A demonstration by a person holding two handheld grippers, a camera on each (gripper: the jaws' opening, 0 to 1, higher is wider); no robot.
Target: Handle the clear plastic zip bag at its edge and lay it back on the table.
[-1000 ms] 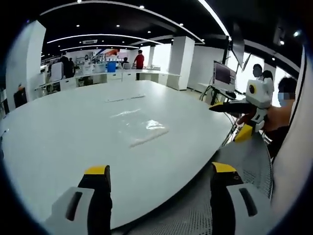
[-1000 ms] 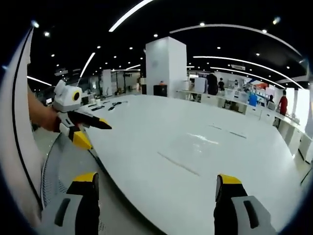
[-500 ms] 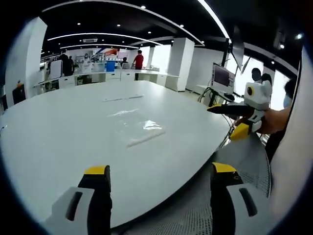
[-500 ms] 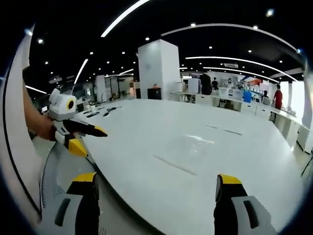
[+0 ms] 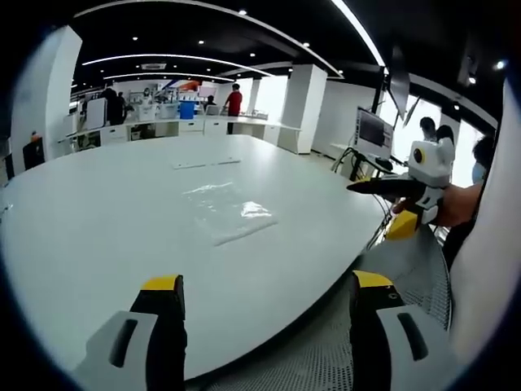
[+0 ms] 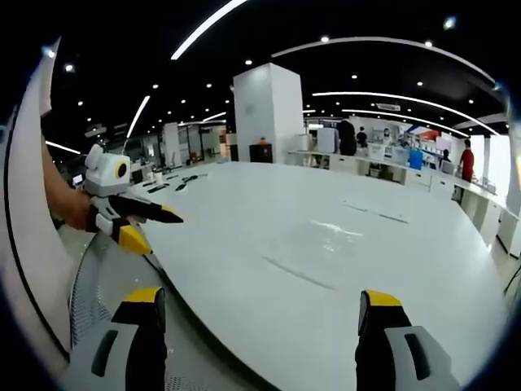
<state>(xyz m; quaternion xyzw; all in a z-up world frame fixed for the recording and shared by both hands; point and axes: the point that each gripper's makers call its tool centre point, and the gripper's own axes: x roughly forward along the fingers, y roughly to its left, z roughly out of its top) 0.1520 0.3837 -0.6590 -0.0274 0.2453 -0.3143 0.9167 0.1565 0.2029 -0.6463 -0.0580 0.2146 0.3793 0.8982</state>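
Observation:
The clear plastic zip bag (image 5: 228,213) lies flat on the white round table (image 5: 98,220), a little beyond the table's middle. In the right gripper view the bag (image 6: 326,243) shows as a faint glossy patch. My left gripper (image 5: 267,285) is open over the table's near edge, short of the bag, with nothing between its jaws. It also comes into the right gripper view from the left (image 6: 155,229), held by a hand. My right gripper (image 6: 262,300) is open and holds nothing. In the left gripper view it hangs off the table's right edge (image 5: 376,207).
A thin pale strip (image 5: 207,164) lies on the far part of the table. A grey perforated surface (image 5: 407,269) sits below the table's near edge. A white pillar (image 6: 269,114), a monitor (image 5: 374,126) and desks with people stand around the room.
Both views have shifted slightly with the hands. The bag lies where it was, and both grippers stay open and apart from it.

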